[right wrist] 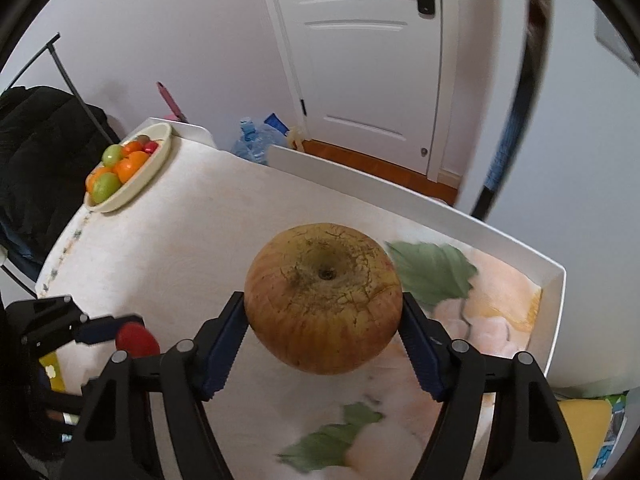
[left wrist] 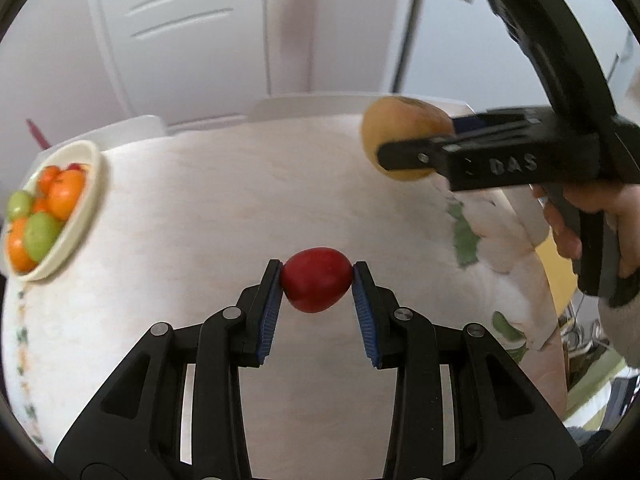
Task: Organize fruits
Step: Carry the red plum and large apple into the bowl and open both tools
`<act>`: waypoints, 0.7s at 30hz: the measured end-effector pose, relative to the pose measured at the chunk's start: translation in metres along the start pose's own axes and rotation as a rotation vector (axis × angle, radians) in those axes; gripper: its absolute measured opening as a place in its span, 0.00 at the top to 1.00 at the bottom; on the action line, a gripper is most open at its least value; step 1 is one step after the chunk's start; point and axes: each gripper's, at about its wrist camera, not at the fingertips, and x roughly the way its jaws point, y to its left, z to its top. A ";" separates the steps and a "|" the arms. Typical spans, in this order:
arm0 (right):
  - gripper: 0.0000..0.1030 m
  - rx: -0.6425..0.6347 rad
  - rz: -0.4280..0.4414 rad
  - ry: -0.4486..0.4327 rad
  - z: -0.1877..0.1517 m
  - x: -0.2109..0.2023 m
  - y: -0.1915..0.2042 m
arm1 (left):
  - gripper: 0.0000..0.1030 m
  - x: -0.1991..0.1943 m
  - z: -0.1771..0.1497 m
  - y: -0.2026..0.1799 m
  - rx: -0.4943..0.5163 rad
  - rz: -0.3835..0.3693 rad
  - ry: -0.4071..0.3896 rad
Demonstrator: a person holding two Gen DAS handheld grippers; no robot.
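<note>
Both grippers hold fruit above the cloth-covered table (left wrist: 200,220): left gripper (left wrist: 317,285) clamps a red, possibly plum-like fruit (left wrist: 316,284); right gripper (right wrist: 323,330) grips a russet apple (right wrist: 323,298); a fruit bowl (right wrist: 154,148) sits at the far left corner.

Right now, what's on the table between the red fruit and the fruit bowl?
Nothing: in the left wrist view, only bare tablecloth separates the red fruit from the bowl.

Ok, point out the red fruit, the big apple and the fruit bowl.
Red fruit (left wrist: 317,285), left wrist view, middle of its skin between the tongs.
Apple (right wrist: 324,300), right wrist view, top face below the stem pit.
Bowl (right wrist: 140,182), right wrist view, near rim.
</note>
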 end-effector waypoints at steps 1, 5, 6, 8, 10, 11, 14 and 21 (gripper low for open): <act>0.32 -0.002 0.007 -0.004 0.003 -0.003 0.007 | 0.62 -0.005 0.000 0.006 -0.007 0.008 -0.007; 0.32 -0.010 0.024 -0.016 0.016 -0.009 0.035 | 0.62 -0.025 0.003 0.040 -0.041 0.046 -0.032; 0.32 -0.010 0.030 -0.019 0.021 -0.011 0.044 | 0.62 -0.032 0.003 0.053 -0.052 0.055 -0.035; 0.32 -0.008 0.040 -0.025 0.028 -0.014 0.060 | 0.62 -0.041 0.010 0.078 -0.067 0.068 -0.044; 0.32 -0.008 0.053 -0.035 0.036 -0.015 0.078 | 0.62 -0.050 0.011 0.098 -0.073 0.085 -0.054; 0.32 -0.008 0.057 -0.039 0.039 -0.016 0.086 | 0.62 -0.052 0.016 0.109 -0.074 0.091 -0.058; 0.32 -0.009 0.071 -0.046 0.053 -0.015 0.115 | 0.62 -0.065 0.020 0.147 -0.078 0.109 -0.071; 0.32 0.003 0.090 -0.059 0.082 -0.002 0.174 | 0.62 -0.078 0.025 0.226 -0.065 0.128 -0.095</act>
